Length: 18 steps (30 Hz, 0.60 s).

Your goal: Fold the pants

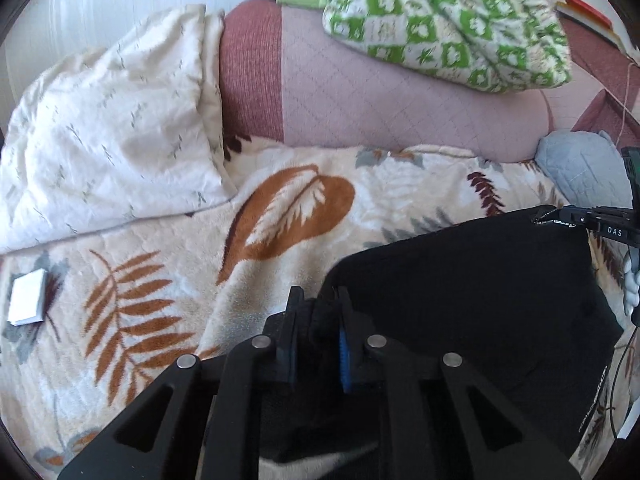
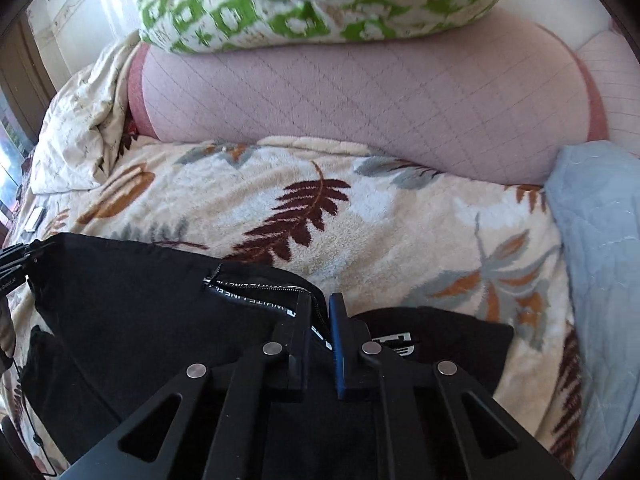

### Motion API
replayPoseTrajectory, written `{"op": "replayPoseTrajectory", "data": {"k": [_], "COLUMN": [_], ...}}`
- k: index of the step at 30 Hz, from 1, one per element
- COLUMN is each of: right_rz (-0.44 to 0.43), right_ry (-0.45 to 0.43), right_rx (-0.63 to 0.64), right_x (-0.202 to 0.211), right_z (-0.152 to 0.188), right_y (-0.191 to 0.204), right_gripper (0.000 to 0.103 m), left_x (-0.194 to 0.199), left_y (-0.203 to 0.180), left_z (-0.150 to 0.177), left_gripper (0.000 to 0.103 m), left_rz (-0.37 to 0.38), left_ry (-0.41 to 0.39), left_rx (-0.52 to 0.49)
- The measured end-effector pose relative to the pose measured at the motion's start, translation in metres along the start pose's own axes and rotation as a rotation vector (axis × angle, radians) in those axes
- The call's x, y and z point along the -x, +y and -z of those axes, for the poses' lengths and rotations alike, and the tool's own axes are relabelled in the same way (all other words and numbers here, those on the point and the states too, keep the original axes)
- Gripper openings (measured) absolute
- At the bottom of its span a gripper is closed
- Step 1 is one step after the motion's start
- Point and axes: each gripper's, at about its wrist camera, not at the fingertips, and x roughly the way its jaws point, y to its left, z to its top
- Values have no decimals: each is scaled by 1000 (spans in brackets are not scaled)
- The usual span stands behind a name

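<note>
Black pants (image 1: 480,280) lie on a cream leaf-print blanket (image 1: 160,280) on a bed. My left gripper (image 1: 318,296) is shut on the pants' left edge, with black cloth pinched between its fingers. My right gripper (image 2: 320,304) is shut on the pants (image 2: 140,300) at a hem with white lettering. In the left wrist view the right gripper (image 1: 560,216) shows at the far right, gripping the pants' far corner. In the right wrist view the left gripper (image 2: 16,256) shows at the far left edge, on the other corner.
A pink quilted bolster (image 1: 400,112) lies behind the blanket (image 2: 400,220), with a green checked cover (image 1: 440,20) on top. A white pillow (image 1: 100,128) is at the left, a pale blue cloth (image 2: 600,260) at the right. A small white box (image 1: 28,296) lies on the blanket.
</note>
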Motion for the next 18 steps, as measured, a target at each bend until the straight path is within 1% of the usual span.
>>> {"op": "replayPoseTrajectory", "data": {"k": [4, 8, 11, 14, 15, 17, 18], "right_rz": [5, -9, -18, -27, -27, -30, -26], "right_ry": [-32, -53, -58, -39, -30, -7, 8], "right_rx": [-17, -47, -69, -81, -88, -107, -119], "right_x": [38, 71, 91, 102, 103, 105, 104], "right_z": [16, 44, 75, 107, 118, 146, 163], "right_y": [9, 14, 17, 19, 19, 17, 15], "right_gripper": [9, 9, 9, 9, 4, 4, 4], "left_x": [37, 73, 96, 115, 120, 126, 129], "left_y": [-6, -14, -24, -36, -38, -42, -44], "left_z": [8, 31, 59, 92, 103, 125, 135], "left_gripper": [14, 14, 14, 15, 15, 20, 21], "left_rz": [0, 11, 0, -24, -34, -38, -49], "left_ry": [-51, -92, -114, -133, -136, -137, -131], "left_rx": [-19, -45, -84, -130, -136, -144, -151]}}
